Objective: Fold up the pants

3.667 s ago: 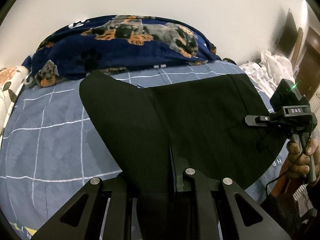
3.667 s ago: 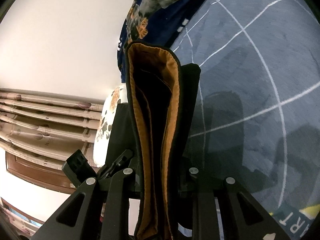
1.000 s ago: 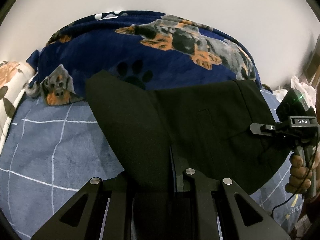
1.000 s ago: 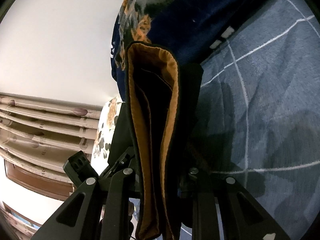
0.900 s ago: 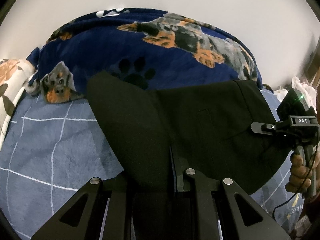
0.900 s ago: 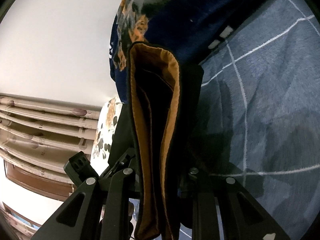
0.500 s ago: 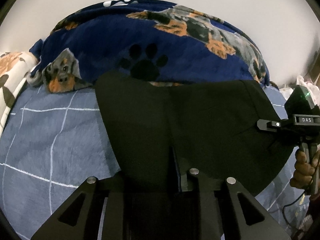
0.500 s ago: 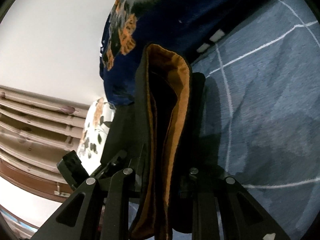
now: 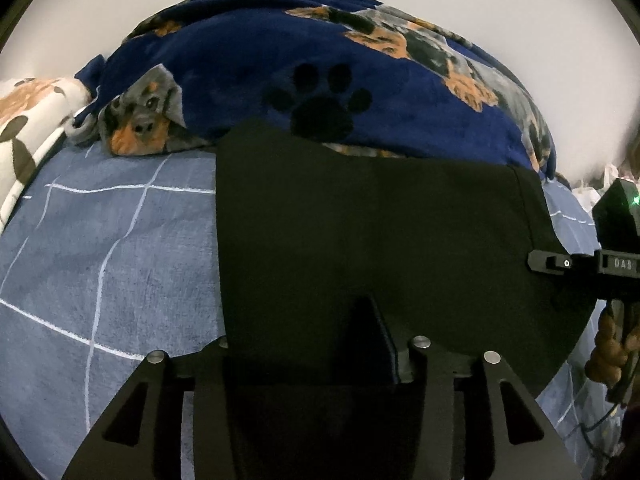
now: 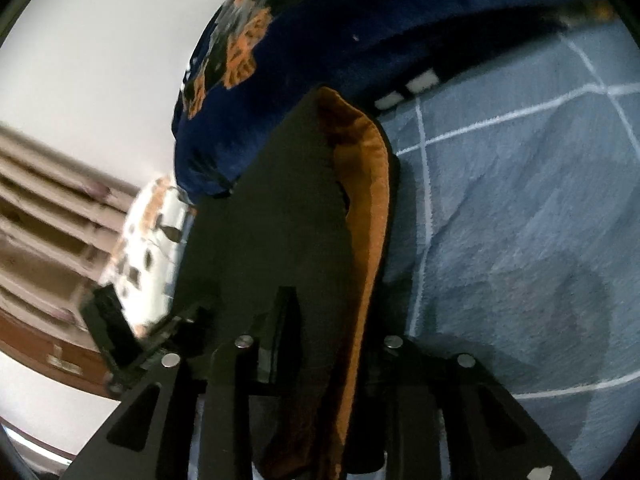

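Pants (image 9: 372,240) draped on bed (image 9: 100,260), far edge at 12 o'clock by blanket (image 9: 248,80). L gripper (image 9: 320,364) jaws opening, cloth btwn. R gripper (image 10: 316,344) opening too, waistband inside. Release both together, withdraw low w/o dragging fold.

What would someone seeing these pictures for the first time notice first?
The black pants fill the middle, spread over the blue checked bedsheet. Behind them lies a navy blanket printed with dogs and a paw. In the right wrist view, the pants' orange lining stands out.
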A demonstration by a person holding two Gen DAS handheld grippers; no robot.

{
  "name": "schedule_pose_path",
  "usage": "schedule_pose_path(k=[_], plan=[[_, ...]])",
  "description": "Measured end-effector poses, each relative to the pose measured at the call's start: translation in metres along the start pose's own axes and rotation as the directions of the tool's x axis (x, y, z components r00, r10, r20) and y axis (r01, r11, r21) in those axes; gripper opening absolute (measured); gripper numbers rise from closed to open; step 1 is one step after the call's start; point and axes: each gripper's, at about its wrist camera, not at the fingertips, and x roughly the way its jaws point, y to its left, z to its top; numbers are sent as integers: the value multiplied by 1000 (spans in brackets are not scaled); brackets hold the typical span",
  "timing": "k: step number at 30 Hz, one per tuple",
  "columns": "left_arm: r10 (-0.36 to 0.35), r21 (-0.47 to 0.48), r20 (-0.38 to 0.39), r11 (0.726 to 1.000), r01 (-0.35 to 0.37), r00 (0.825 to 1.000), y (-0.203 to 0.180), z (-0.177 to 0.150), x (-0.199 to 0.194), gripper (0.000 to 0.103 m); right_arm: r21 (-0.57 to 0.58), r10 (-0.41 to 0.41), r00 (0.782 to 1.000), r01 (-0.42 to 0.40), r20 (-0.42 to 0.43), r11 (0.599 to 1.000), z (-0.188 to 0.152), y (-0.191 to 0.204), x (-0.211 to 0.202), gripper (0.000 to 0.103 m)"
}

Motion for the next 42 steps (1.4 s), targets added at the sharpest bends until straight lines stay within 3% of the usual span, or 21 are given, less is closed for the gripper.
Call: schedule_pose_path(k=[8, 13, 17, 42], plan=[[64, 8, 28, 998, -64, 998, -2, -4, -1, 57, -142, -151, 984, 163, 93, 976, -6, 23, 6, 32], [90, -9, 29, 996, -90, 996, 0, -3, 1, 66, -178, -211, 966, 236, 148, 955, -11, 29, 6, 37], [91, -15, 27, 996, -91, 995, 1, -3, 2, 66, -197, -245, 953, 278, 178, 940, -15, 36, 8, 39], [78, -10, 28, 997, -77, 997, 1, -4, 1, 60, -188, -257, 945, 295, 204, 937, -20, 34, 7, 48]])
